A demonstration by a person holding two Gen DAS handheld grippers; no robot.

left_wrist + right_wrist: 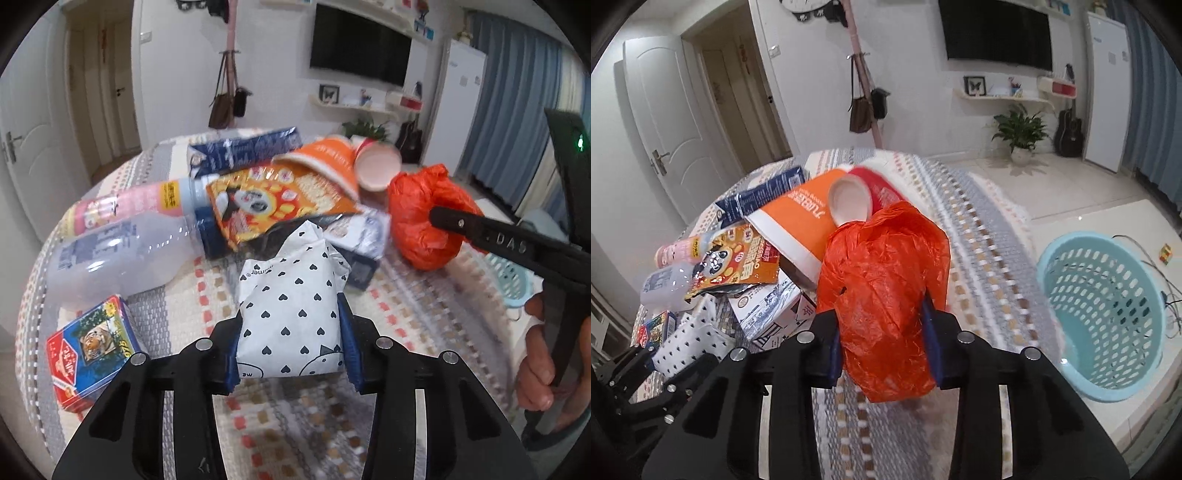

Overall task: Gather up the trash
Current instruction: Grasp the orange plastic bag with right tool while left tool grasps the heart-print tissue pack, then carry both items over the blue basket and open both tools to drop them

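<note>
My left gripper [291, 332] is shut on a white paper bag with black hearts [291, 302]; that bag also shows in the right wrist view [690, 339]. My right gripper [884, 332] is shut on a crumpled orange plastic bag [882, 288], which the left wrist view shows at the right [424, 218] with the right gripper's finger [480, 230] against it. Both bags sit low over the patterned tablecloth [979, 221]. A light blue perforated basket [1108, 317] stands on the floor to the right of the table.
A trash pile lies behind the bags: clear plastic bottle [122, 251], pink bottle [129, 206], panda snack packet [273, 203], orange paper cup [801, 221], red cup [879, 184], dark blue carton [247, 147], white carton [768, 310], tiger box [92, 347].
</note>
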